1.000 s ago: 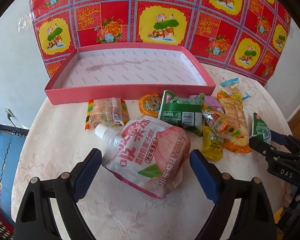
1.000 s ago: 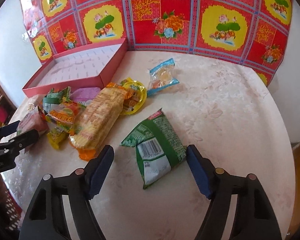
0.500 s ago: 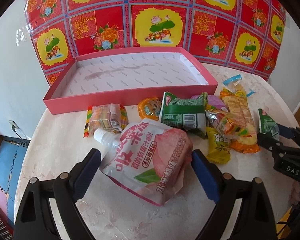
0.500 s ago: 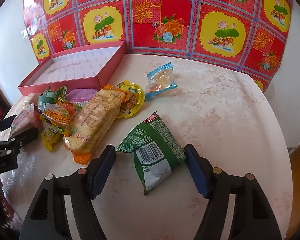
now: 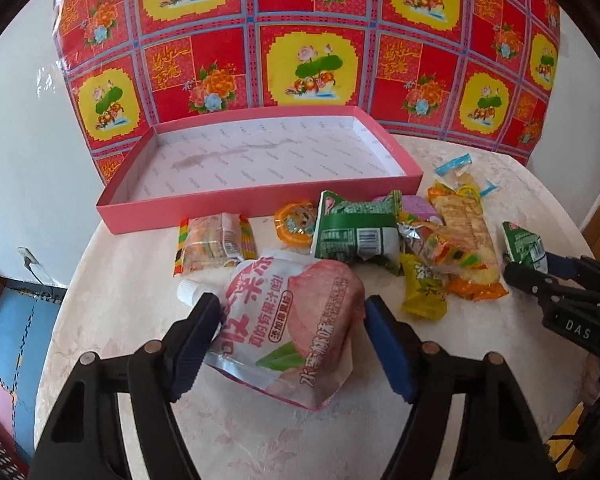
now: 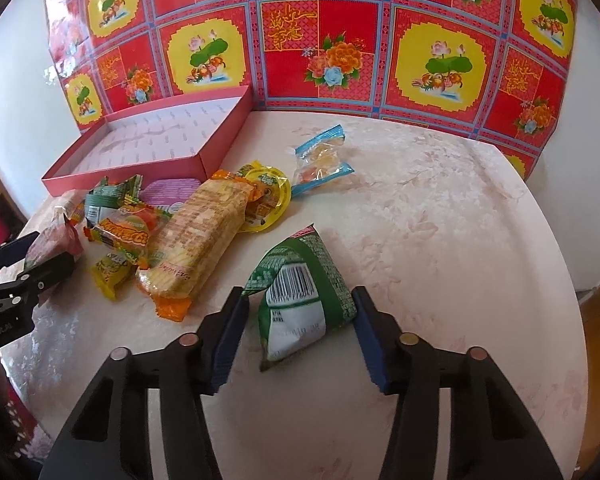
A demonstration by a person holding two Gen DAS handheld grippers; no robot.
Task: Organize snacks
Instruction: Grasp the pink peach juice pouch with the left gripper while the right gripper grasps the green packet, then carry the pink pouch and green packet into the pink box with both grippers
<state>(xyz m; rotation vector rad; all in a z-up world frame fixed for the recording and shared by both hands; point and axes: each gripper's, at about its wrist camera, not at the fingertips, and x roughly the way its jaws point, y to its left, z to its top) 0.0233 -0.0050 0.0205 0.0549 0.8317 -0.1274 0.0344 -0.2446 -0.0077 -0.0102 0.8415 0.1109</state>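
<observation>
My left claw point(image 5: 292, 302) has just been closing. A second ago its blue pads stood clear on either side of the pouch point(image 5: 288, 332); now they press on both edges, and the pouch looks narrower and plumper between them, so I count it as gripped. It lies flat on the table point(image 5: 120, 300), spout just past my left fingertip. It is a soft, glossy film bag, white and pink with a peach printed on it and rounded by its liquid fill. I judge it will bulge and slip if I squeeze hard.

Straight ahead, beyond the pile of snacks, sits the box point(image 5: 256, 204) — a shallow pink cardboard tray with a pale printed lining and nothing in it. That is where I take everything to belong, so the sorting has not begun.

My right claw point(image 6: 298, 295) has also just been closing, more sharply. The green packet point(image 6: 300, 308) between its pads was loose before; now both pads bear on its corners and the crinkly foil has tented up in the middle — a light, puffy pillow bag, barcode upward. Ahead and to the left of this claw lies the long ridged cracker pack point(image 6: 196, 240).

Both grips look ready for lifting.
</observation>
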